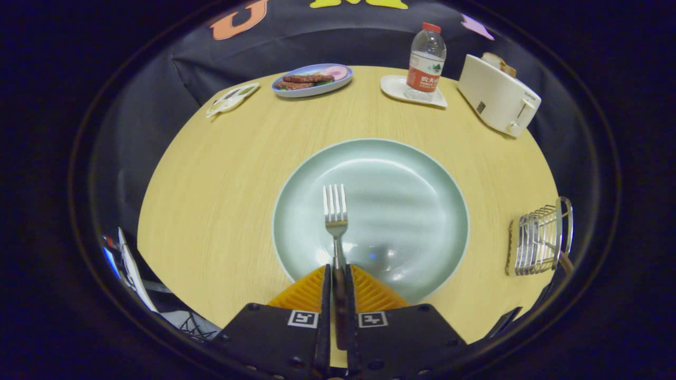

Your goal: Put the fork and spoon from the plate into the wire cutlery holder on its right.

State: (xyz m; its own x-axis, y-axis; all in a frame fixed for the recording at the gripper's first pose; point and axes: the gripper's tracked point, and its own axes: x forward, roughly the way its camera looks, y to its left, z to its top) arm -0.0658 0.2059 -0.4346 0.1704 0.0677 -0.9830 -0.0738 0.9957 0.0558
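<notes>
Clamped by its handle in the hand-held gripper [338, 274], fork [335, 211] points over plate [412, 174].

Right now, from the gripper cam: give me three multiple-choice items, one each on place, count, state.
1. Where is the wire cutlery holder?
A. right of the round pale green plate
B. on it
C. behind the toaster

2. How many tines has the silver metal fork?
A. two
B. three
C. four

3. What are the tongs at?
A. open above the table
B. shut on the fork's handle
C. shut on the bottle

Key: A, it stands on the wooden table beside the plate; C, four show; B, both fingers press the handle.
</notes>
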